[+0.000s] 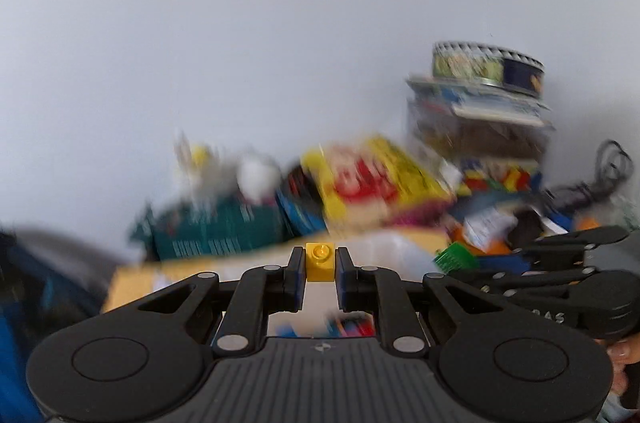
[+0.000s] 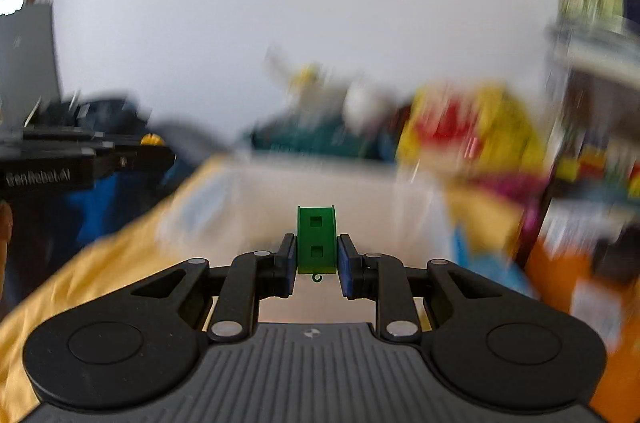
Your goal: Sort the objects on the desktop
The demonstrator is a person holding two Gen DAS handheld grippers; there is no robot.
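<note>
Now the left gripper point(image 1: 320, 265) pinches a small yellow toy brick point(image 1: 319, 261) between its fingertips, and the right gripper point(image 2: 317, 257) squeezes a green toy block point(image 2: 316, 239) the same way.

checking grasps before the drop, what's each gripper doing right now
left gripper: shut on yellow brick
right gripper: shut on green piece

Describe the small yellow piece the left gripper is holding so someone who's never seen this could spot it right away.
Start at the left gripper in the left wrist view, raised in front of the blurred clutter against the white wall. Pinched between its fingers sits the yellow brick, a small cube with one round stud on top. The right gripper's piece is green, taller, with square holes.
</note>
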